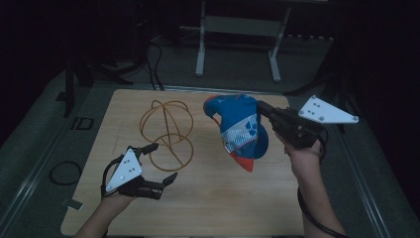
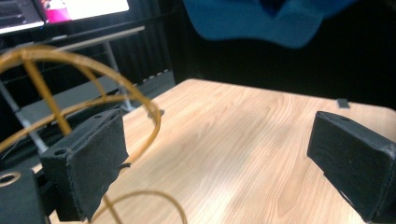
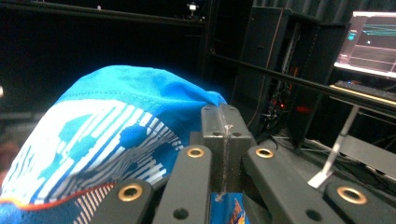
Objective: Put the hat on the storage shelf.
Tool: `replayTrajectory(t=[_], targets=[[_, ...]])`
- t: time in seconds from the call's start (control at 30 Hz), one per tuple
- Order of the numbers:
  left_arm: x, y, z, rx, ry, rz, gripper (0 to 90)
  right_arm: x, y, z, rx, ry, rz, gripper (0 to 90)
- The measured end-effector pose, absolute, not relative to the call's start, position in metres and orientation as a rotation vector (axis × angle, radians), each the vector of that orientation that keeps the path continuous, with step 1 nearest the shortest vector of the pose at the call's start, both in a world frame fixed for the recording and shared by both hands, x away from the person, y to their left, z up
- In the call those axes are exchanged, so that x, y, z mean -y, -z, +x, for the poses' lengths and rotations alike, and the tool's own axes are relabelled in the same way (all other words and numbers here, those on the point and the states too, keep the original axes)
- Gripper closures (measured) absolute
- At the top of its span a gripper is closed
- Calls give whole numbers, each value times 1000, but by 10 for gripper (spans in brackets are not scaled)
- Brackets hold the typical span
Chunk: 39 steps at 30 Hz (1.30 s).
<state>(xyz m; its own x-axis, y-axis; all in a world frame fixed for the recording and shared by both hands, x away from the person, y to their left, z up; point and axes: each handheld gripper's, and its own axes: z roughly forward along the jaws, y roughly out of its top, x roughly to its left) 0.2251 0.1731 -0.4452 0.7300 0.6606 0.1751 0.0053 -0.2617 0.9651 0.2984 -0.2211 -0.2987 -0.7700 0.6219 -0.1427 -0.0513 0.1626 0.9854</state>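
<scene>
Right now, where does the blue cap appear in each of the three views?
High view: the blue cap hangs right of centre above the table, held by the right tool.
Left gripper view: its blue underside is at the top edge, above the far end of the table.
Right gripper view: it covers the left half, pinched between the closed jaws.
Shared landmark: the cap's blue fabric, since the table is not in the right gripper view.
</scene>
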Motion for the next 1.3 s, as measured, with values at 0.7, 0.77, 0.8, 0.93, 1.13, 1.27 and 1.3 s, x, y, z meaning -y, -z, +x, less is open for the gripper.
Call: replayTrajectory(t=[0.7,0.77,0.8,0.93,1.13,1.27,1.3], targets=[[-217,534,210,-802,-686,1722,56,139,271,340,-1972,-1648,497,900],[-217,540,210,-801,-691,1749,56,134,271,342,-1975,-1650,498,900],[-217,540,210,-801,-691,1749,56,134,271,342,-1975,-1650,498,900],[-217,549,214,-825,-653,1754,56,105,269,351,-2004,-1655,481,900],[-221,553,216,-835,-636,1742,57,61,277,364,-2066,-1668,478,900],[-222,553,216,-835,-635,1733,58,34,284,368,-2120,-1652,448,900],[-222,553,217,-835,-633,1733,58,34,284,368,-2120,-1652,448,900]])
